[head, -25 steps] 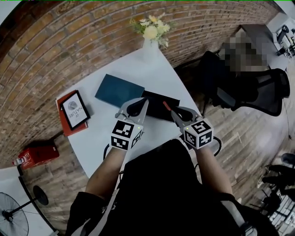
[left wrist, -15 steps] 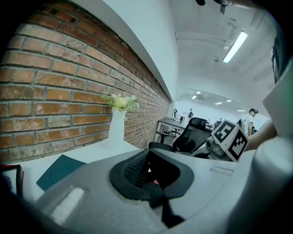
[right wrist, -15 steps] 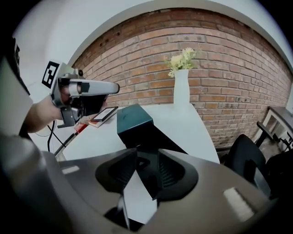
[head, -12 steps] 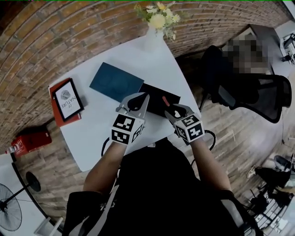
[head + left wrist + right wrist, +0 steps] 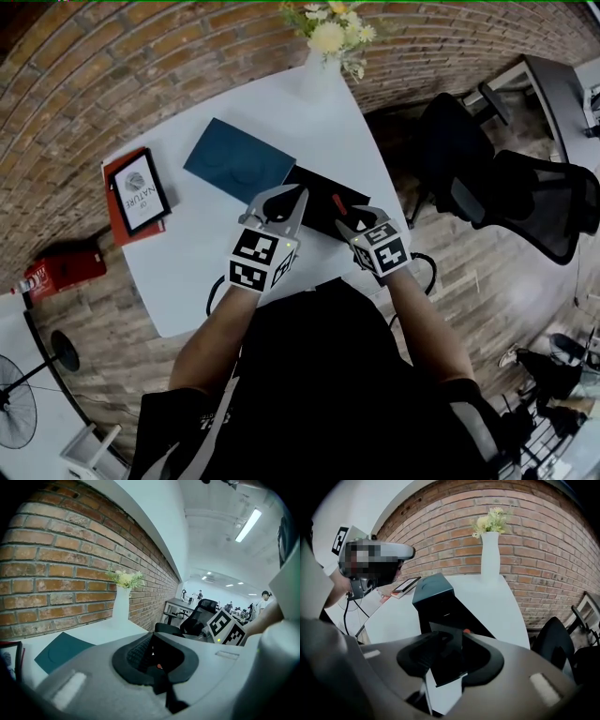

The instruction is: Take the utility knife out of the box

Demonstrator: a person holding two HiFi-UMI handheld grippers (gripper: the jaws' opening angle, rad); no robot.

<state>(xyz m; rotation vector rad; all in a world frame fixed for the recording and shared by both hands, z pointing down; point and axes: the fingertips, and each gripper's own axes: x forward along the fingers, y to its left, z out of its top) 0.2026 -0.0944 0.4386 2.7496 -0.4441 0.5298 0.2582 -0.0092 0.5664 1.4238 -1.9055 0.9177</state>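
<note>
A black box lies open on the white table, and the orange utility knife rests inside it. Its teal lid lies just beyond, to the left. My left gripper is shut at the box's left end; whether it touches the box I cannot tell. At the box's near right corner my right gripper is open. In the right gripper view its jaws stand apart over the box's near wall, with the knife's orange end just past them. The left gripper view shows shut pads.
A white vase of flowers stands at the table's far corner. A tablet on a red book lies at the left edge. A black office chair stands to the right of the table, and a cable hangs off its near edge.
My right gripper has come down towards the box's near right corner and its jaws have spread apart. The left gripper has sunk a little and stays shut.
</note>
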